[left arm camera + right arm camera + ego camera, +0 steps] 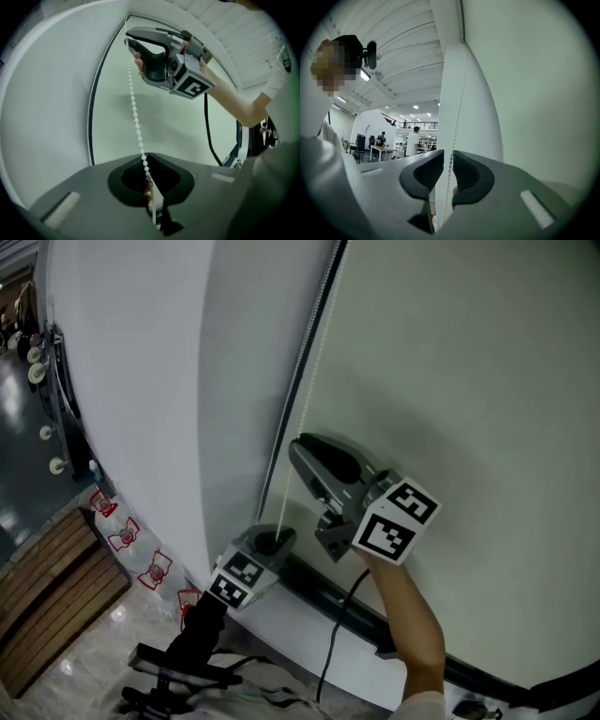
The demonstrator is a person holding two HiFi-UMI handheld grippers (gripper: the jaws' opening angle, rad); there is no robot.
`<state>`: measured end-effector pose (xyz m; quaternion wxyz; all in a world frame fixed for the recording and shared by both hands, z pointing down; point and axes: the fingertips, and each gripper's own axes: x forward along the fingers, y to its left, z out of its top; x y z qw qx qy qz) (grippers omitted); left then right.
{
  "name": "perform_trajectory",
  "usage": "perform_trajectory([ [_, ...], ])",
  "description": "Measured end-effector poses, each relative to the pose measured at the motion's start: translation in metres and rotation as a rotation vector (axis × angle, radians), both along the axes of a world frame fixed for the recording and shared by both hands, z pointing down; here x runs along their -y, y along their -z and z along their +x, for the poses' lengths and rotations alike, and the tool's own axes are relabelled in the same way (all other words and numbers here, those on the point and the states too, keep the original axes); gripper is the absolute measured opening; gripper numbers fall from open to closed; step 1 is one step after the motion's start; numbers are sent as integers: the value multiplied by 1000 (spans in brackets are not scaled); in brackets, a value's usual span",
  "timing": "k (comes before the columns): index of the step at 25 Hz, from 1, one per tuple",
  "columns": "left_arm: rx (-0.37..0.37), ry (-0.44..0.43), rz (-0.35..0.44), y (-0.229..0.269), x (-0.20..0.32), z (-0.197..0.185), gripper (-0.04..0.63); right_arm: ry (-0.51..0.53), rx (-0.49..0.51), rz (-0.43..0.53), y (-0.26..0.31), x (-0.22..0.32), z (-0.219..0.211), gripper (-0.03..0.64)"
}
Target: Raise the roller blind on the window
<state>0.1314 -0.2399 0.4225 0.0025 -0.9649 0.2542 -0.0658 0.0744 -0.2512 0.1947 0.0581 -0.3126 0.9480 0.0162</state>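
Head view: white wall [131, 381] left of, blind [469, 381] beyond my left gripper [146, 185], clenched on bead chain [133, 110]; right gripper [446, 168] released, chain between jaws.

Both units are moulded in grey plastic with black jaw recesses: left gripper [277, 540], right gripper [300, 448]. A white cube printed with black square markers is fitted to each: right cube [394, 518], left cube [236, 579]. A black cable [330, 645] is attached to the right unit, and a white sleeve [276, 91] is worn.
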Motion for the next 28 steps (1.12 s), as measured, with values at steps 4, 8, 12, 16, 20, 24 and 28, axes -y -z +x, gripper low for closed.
perform_trajectory([
  [4,8,5,3,-1,2,0,-2,-2,14,12,17,9,4,63],
  [8,8,9,4,-3,3,-1,-2,-1,7,44,39,18,0,64],
  [12,11,9,-1,-5,2,0,-2,-9,14,99,83,23,-2,64],
  [16,10,7,-7,5,3,2,-2,-33,-13,155,137,34,-6,64],
  [20,12,8,-5,3,3,3,-2,-65,-16,199,167,43,-2,66],
  [24,16,8,-2,-6,2,1,-2,-104,2,232,186,48,8,69],
  [28,22,6,0,-14,1,0,-2,-133,18,250,200,53,15,72],
])
